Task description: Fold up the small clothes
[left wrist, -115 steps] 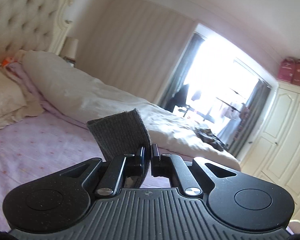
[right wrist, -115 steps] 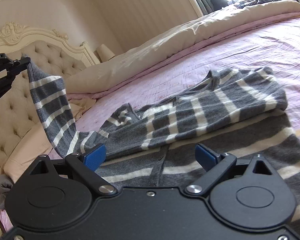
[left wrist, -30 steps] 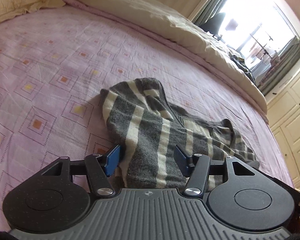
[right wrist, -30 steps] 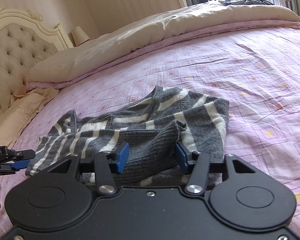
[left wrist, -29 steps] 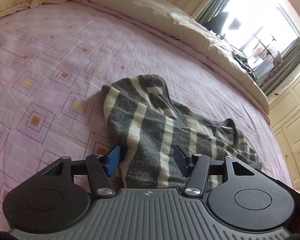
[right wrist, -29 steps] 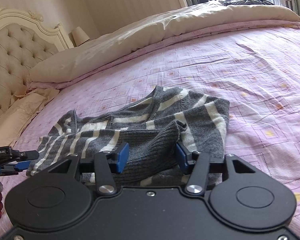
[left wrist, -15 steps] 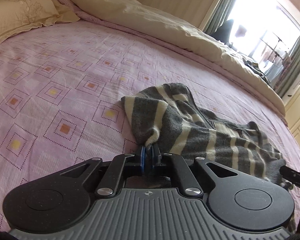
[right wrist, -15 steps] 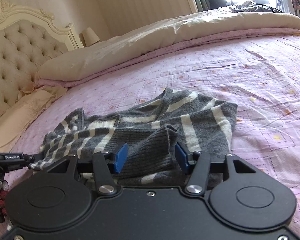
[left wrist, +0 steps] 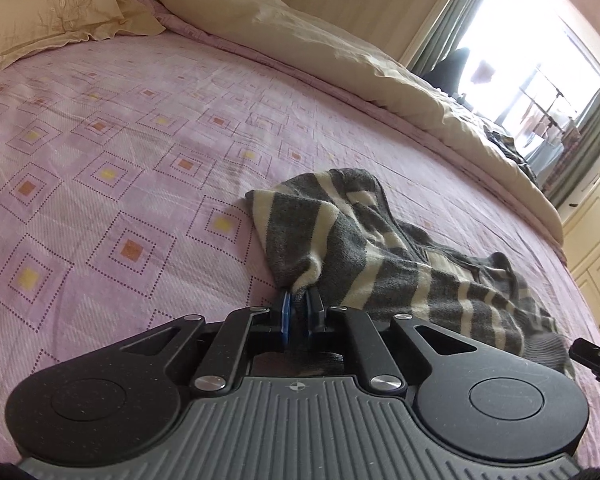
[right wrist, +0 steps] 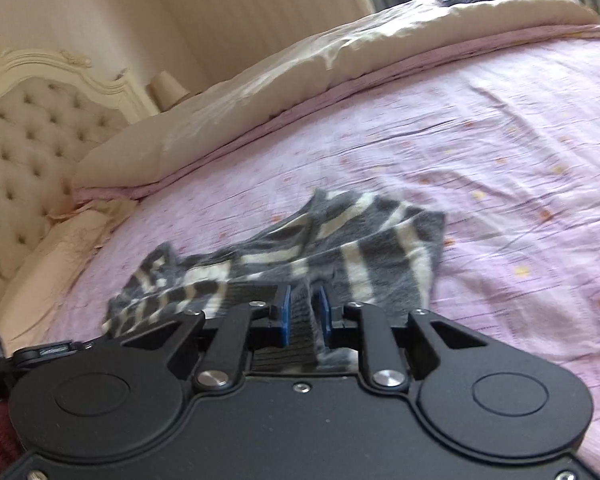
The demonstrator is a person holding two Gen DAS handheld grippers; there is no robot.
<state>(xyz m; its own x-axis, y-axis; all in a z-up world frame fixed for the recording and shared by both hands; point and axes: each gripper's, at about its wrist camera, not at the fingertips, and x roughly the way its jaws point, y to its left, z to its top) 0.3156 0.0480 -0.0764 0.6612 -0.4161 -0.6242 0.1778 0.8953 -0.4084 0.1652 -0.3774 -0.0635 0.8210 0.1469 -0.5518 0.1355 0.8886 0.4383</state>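
A grey-and-cream striped sweater (left wrist: 384, 256) lies bunched mid-bed on the pink bedspread (left wrist: 100, 152), only partly folded. The left gripper (left wrist: 299, 312) is clamped on its near edge. The right gripper (right wrist: 305, 312), jaws just closing, pinches another near edge; the neat fold seems still undone.

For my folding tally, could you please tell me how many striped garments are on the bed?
1: a striped sweater crumpled mid-bed on the pink sheet, both grippers pinching its near edge. Others may be hidden off-frame.
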